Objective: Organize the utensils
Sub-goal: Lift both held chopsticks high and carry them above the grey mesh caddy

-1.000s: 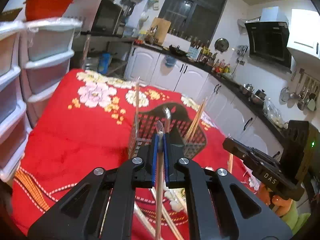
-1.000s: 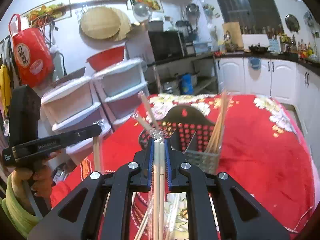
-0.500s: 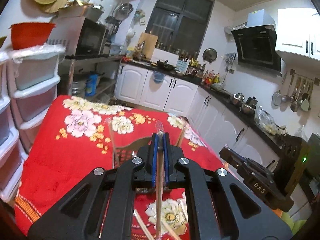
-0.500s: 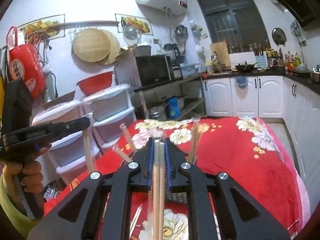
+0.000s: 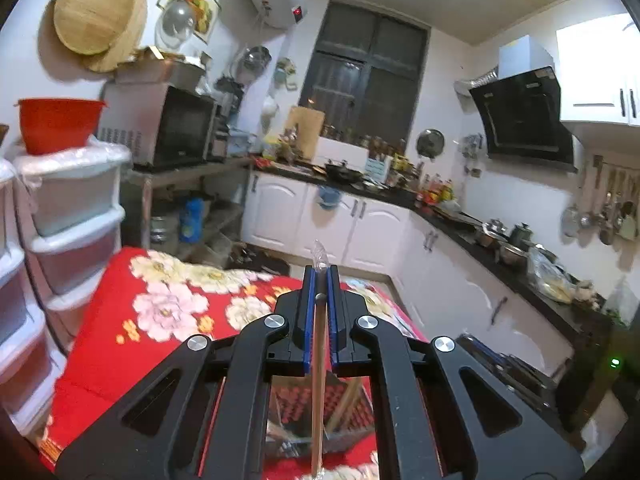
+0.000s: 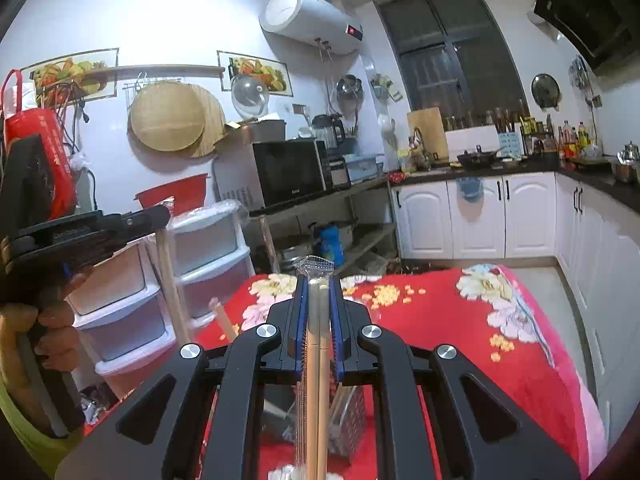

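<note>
My left gripper is shut on a single wooden chopstick in a clear wrapper, which hangs down between the jaws. Under it, low in the left wrist view, stands the dark mesh utensil holder with chopsticks in it. My right gripper is shut on a wrapped pair of wooden chopsticks, above the same holder. In the right wrist view the left gripper is at the left, a hand on its handle, its chopstick pointing down.
The table wears a red flowered cloth. Stacked plastic drawers stand at its left side, with a red basin on top. White kitchen cabinets and a microwave lie beyond.
Both grippers have risen and tipped upward, so the holder has sunk to the bottom of both views and more wall shows. Each gripper still holds its chopsticks.
</note>
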`<control>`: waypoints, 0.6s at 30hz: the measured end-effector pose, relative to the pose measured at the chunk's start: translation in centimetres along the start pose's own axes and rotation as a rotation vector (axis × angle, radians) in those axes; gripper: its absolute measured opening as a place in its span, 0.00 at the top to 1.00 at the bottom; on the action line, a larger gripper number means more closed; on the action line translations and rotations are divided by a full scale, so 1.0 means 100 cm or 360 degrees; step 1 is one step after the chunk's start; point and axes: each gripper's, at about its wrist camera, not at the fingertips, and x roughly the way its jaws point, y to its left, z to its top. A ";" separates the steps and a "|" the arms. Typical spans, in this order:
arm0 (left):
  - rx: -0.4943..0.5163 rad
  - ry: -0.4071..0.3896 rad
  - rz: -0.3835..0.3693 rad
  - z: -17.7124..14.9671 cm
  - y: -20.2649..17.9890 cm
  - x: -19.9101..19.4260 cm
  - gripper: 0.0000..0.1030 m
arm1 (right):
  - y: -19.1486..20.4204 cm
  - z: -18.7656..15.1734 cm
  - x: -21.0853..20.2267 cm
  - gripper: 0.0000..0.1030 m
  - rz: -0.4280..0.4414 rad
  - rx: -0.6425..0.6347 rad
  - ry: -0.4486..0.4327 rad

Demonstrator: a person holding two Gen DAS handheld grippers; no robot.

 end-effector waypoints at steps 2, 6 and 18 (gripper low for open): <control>-0.0002 -0.0015 0.0034 0.004 0.000 0.005 0.99 | 0.001 0.005 0.005 0.90 -0.0002 -0.0009 -0.0020; 0.0002 -0.0065 0.0113 0.013 0.004 0.016 0.99 | 0.004 0.016 0.016 0.90 0.0006 -0.0028 -0.0070; -0.0021 -0.0189 0.0240 0.030 0.027 0.033 0.99 | 0.016 0.041 0.049 0.90 0.0022 -0.0067 -0.0220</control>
